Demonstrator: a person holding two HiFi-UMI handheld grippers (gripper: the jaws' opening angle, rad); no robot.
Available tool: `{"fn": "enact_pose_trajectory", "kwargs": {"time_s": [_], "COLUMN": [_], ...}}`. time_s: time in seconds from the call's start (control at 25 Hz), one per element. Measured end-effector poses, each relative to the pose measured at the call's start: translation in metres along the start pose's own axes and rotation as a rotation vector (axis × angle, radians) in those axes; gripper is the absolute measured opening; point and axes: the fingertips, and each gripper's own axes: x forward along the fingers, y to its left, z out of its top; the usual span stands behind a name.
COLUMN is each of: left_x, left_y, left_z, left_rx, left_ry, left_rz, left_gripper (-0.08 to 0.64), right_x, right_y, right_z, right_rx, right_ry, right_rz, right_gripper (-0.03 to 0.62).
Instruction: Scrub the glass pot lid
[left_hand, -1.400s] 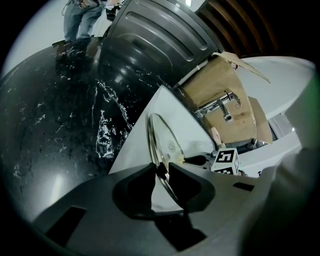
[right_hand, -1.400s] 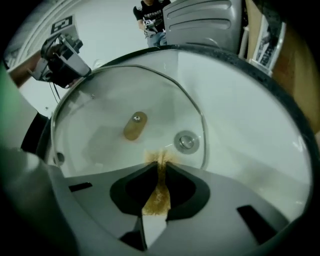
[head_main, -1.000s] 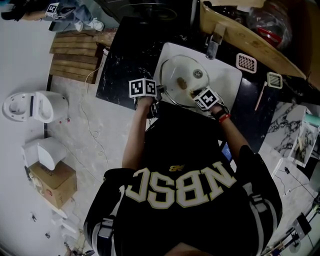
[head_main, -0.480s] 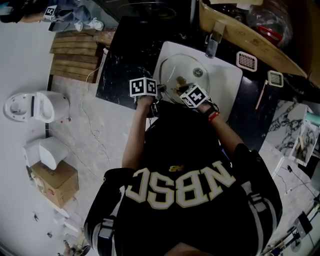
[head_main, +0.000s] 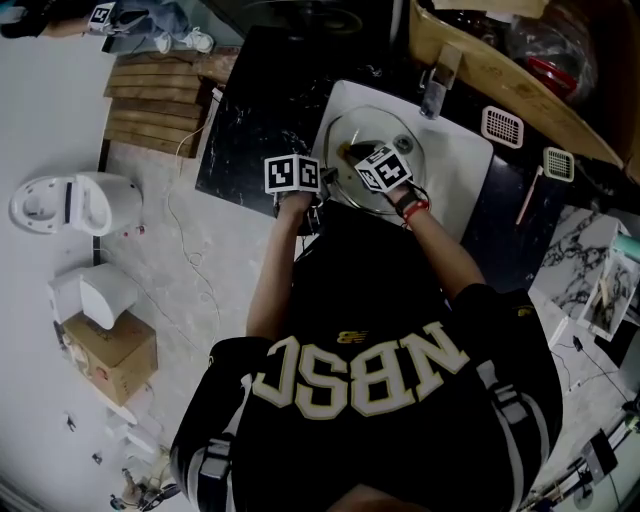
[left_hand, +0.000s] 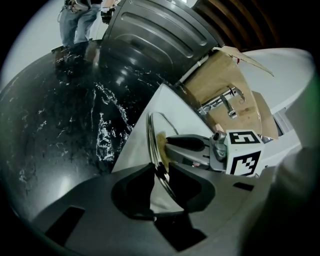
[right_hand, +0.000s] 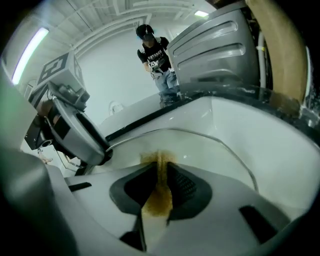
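While the left gripper (left_hand: 159, 181) is clamping the rim of the glass pot lid (head_main: 375, 125), the lid is standing tilted inside the white sink (head_main: 458, 190), upper centre of the head view. The right gripper (right_hand: 159, 186) is clenching a yellow-brown sponge (right_hand: 156, 200), pressing its tip against the glass near the left jaws.
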Motion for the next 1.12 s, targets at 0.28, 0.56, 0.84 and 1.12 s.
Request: {"fn": "enact_pose_trajectory", "kwargs": {"time_s": [0.28,0.56,0.84,1.12], "left_x": [0.000,0.001,0.000,0.003], "left_y": [-0.001,-0.002,0.002,-0.001], "left_z": [0.000,-0.002,0.002,0.003], "left_rx": [0.028,0.072,0.080,0.152], "left_ry": [-0.034,-0.045,-0.085,-0.089], "left_rz": [0.034,0.062,0.116,0.145], "left_gripper": [0.098,0.104,0.115,0.114], "right_x": [0.017,0.016,-0.012,-0.050], "right_y": [-0.044,-0.093,-0.144,-0.147], "right_z": [0.015,-0.001,-0.050,-0.099], "right_rx": [-0.018,-0.009,0.007,-0.072], "right_ry": [-0.102,-0.073,0.074,0.258], "right_rz": [-0.096,-0.228,-0.370,-0.442], "right_gripper": [0.064,0.063,0.061,0.061]}}
